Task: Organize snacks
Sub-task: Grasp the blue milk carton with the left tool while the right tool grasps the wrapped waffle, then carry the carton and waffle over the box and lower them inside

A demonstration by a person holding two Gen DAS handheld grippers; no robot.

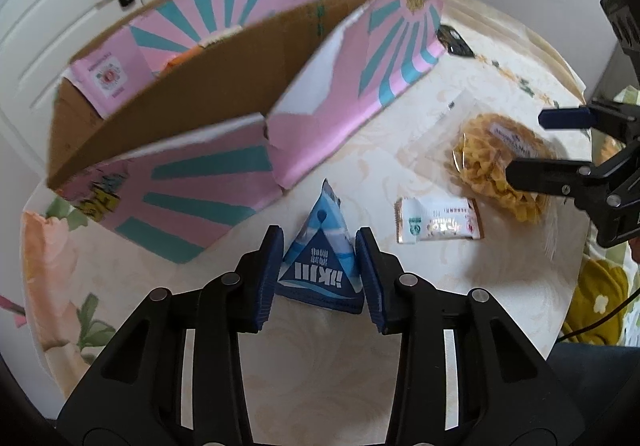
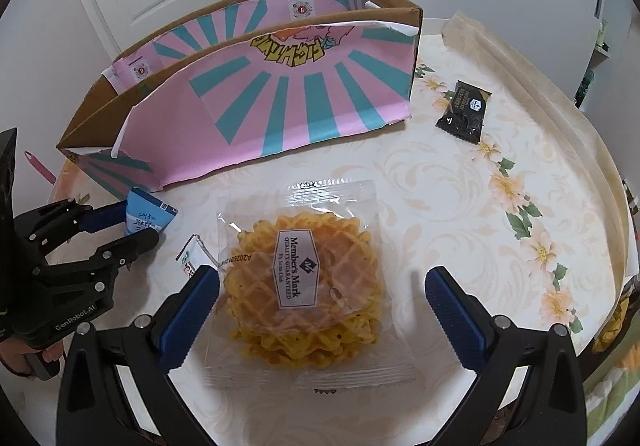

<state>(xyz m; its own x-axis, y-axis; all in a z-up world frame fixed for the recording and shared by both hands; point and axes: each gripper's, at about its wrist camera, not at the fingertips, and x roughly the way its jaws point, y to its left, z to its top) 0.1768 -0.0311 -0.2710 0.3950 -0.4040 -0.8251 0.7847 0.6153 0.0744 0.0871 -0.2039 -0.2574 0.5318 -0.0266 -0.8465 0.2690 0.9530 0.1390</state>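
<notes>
On desk (image 1: 360, 366): my left hand-held gripper (image 1: 319, 273) clamps blue triangular snack pouch (image 1: 320, 266); right hand-held gripper (image 2: 322, 304) wide open over clear-wrapped waffle crisps (image 2: 308, 282). Next: pouch into pink cardboard box (image 1: 224, 86).

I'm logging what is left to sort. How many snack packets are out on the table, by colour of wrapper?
Blue triangular packet, between the left gripper pads: 1
White bar packet: 1
Clear waffle-crisp bag, under the open right gripper: 1
Black packet: 1
Total: 4
Something orange shows inside the pink box; not counted.
</notes>
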